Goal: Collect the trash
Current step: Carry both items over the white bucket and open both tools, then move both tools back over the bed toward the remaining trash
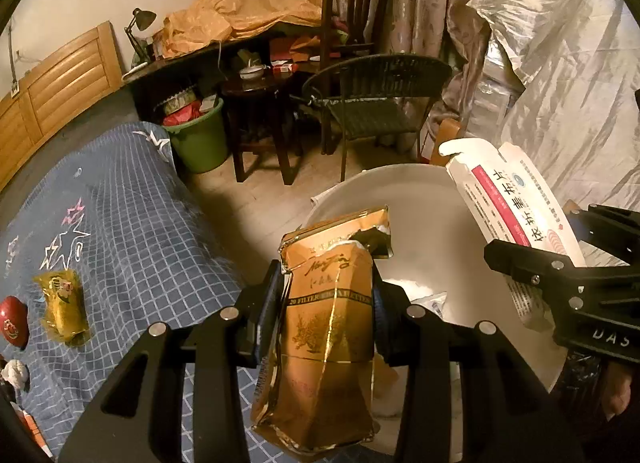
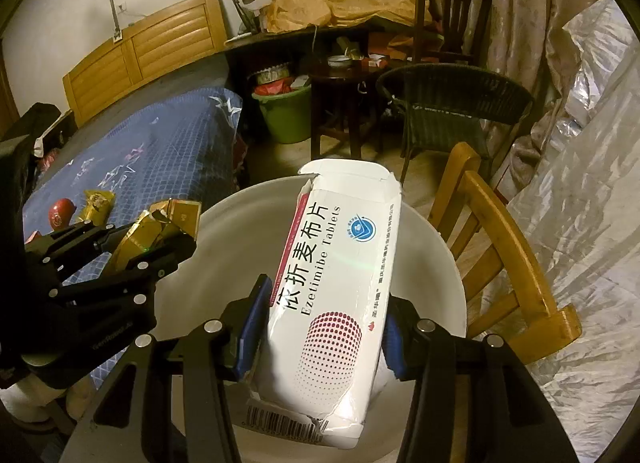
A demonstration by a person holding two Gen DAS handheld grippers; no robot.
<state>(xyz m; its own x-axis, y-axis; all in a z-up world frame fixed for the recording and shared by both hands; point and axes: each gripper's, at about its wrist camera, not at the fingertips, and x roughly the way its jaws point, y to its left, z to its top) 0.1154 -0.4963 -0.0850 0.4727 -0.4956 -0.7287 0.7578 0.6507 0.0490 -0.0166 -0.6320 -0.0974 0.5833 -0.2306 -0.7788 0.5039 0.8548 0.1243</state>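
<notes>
Bedroom, dim light; bed with blue checked cover (image 1: pixel 120 231) beside white bin (image 1: pixel 420 199) on floor. Left hand-held gripper (image 1: pixel 326 315) clenched on crushed gold cigarette pack (image 1: pixel 324 327), pack above near rim of bin. Right hand-held gripper (image 2: pixel 320 327) grasping white tablet box (image 2: pixel 340 263) over bin mouth. Risks: cigarette pack near rim, may fall outside on early release; two grippers close, may collide. Yellow wrapper (image 1: pixel 62 303) and red round thing (image 1: pixel 14 319) on bed, not yet collected.
</notes>
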